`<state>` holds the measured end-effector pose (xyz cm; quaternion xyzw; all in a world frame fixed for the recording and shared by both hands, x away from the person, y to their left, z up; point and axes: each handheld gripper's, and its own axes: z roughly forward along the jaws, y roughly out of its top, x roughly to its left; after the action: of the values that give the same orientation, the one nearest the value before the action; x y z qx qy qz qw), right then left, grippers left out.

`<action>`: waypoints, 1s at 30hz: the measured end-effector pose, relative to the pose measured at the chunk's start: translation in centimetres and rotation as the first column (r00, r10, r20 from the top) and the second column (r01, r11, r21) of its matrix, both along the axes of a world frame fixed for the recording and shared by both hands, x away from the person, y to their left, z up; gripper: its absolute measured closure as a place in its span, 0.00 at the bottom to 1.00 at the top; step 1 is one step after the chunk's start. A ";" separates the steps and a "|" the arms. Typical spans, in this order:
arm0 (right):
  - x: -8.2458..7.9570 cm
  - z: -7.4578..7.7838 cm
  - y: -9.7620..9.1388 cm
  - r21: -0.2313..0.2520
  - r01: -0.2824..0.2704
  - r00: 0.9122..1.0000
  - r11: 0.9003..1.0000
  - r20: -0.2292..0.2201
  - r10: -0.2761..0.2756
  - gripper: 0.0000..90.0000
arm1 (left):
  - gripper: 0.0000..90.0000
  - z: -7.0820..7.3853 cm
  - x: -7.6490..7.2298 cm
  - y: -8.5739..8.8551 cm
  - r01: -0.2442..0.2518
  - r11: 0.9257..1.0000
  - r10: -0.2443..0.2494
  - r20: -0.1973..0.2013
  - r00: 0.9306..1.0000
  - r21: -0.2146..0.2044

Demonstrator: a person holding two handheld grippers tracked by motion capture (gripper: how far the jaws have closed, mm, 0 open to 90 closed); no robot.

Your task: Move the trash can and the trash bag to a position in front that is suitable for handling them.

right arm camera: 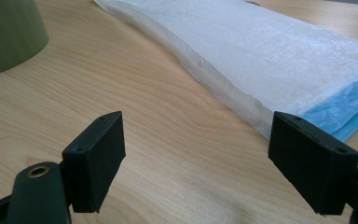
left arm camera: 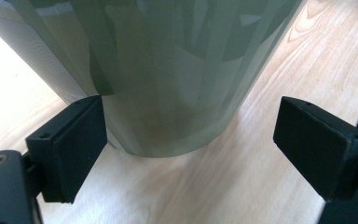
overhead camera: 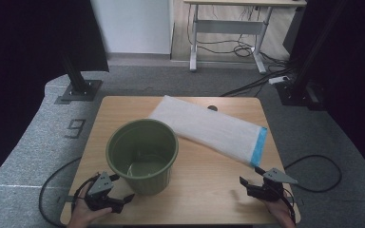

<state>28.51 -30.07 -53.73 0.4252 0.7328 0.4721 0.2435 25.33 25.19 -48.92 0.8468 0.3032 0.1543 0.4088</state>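
Observation:
A green bucket (overhead camera: 142, 155) stands upright on the wooden table (overhead camera: 209, 190), left of centre, with nothing visible inside. A flat white plastic bag (overhead camera: 206, 127) with a blue band at one end (overhead camera: 259, 146) lies diagonally across the back right of the table. My left gripper (overhead camera: 122, 187) is open at the front left, right beside the bucket's base (left arm camera: 168, 93). My right gripper (overhead camera: 252, 175) is open at the front right, a little short of the bag's blue end (right arm camera: 349, 112). Nothing sits between either pair of jaws.
Black frame posts (overhead camera: 78, 71) stand on the grey carpet beyond the table's back corners. A white desk (overhead camera: 228, 28) with cables under it stands farther back. Bare tabletop lies between the two grippers.

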 end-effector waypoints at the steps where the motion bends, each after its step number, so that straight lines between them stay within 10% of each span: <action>1: -0.1 0.0 0.0 -0.005 0.000 1.000 1.000 0.002 0.000 0.20 | 0.11 0.0 0.3 -0.3 0.005 1.000 -0.005 0.001 1.000 -0.002; 30: -1.0 0.0 0.1 -0.019 -0.007 1.000 1.000 -0.004 0.006 0.21 | 0.16 0.4 5.2 -8.1 0.128 0.992 -0.128 0.048 0.991 0.009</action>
<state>27.49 -29.95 -53.71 0.4214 0.7392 0.4649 0.2446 30.54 17.09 -48.48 0.8617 0.2378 0.1490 0.4227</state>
